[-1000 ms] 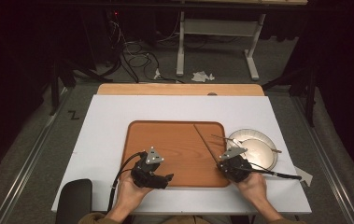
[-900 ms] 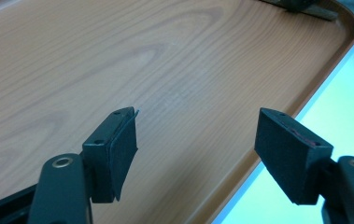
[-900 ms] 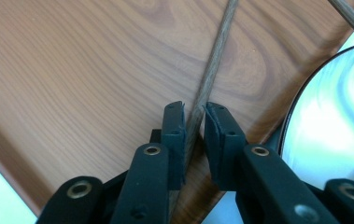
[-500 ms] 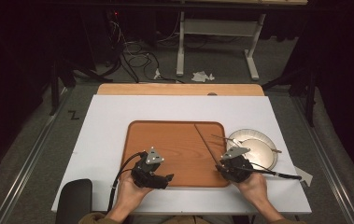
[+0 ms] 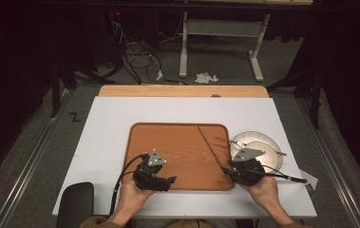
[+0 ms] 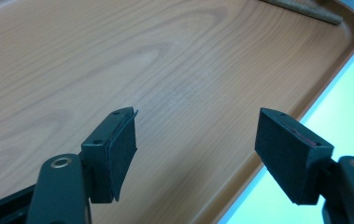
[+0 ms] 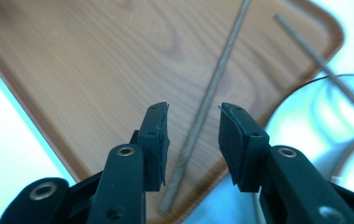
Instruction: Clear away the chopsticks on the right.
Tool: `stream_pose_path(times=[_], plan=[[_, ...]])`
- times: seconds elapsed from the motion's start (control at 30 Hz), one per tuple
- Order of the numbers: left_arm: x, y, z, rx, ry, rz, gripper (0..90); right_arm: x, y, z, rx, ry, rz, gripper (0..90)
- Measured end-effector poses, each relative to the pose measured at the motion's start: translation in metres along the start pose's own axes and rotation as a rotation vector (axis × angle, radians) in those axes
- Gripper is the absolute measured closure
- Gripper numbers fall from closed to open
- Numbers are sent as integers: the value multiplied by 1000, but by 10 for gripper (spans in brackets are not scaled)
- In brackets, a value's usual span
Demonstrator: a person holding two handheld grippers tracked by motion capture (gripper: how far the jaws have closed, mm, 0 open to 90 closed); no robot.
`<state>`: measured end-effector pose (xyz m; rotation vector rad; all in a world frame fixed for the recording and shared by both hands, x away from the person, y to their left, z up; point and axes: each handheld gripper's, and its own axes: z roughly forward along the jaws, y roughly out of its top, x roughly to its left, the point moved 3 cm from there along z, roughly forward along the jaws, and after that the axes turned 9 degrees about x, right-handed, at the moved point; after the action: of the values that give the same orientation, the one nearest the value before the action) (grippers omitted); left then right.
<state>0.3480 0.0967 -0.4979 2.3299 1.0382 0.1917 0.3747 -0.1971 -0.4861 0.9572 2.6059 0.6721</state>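
Observation:
A brown wooden tray (image 5: 168, 142) lies in the middle of the white table. A thin wooden stick (image 5: 211, 147) lies slantwise on its right part. My right gripper (image 5: 228, 170) hovers low over the tray's near right corner, open, with the stick (image 7: 212, 88) running up between its jaws (image 7: 193, 126) without touching either pad. A second stick (image 7: 322, 63) reaches from the tray's corner across a white plate (image 5: 268, 149). My left gripper (image 5: 169, 180) is open over the tray's near edge, and its view has bare wood (image 6: 118, 60) between the jaws (image 6: 195, 135).
The plate (image 7: 305, 121) sits right of the tray, touching its rim. A torn scrap of paper (image 5: 311, 179) lies near the table's right front. A wooden strip (image 5: 182, 91) runs along the far edge. A black pad (image 5: 75, 204) stands at the front left corner.

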Motion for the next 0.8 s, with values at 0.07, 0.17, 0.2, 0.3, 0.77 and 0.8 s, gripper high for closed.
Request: stream_pose_path(times=[0.07, 0.17, 0.2, 0.3, 0.77, 0.8], plan=[[0, 0, 0, 0, 2, 0, 292, -2, 0, -3, -13, -3, -1, 630], [1, -3, -1, 1, 10, -2, 290, -9, 2, -12, -35, -12, 4, 632], [1, -4, -2, 1, 9, -5, 289, -12, 3, -15, -49, -12, 3, 638], [3, -7, -6, -7, 14, -24, 290, -18, 6, -20, -63, -10, 8, 658], [2, -14, -11, -11, 10, -47, 288, -68, -1, -57, -91, -96, 14, 688], [2, -14, -11, -11, 10, -47, 289, -72, -2, -59, -92, -96, 28, 690]])
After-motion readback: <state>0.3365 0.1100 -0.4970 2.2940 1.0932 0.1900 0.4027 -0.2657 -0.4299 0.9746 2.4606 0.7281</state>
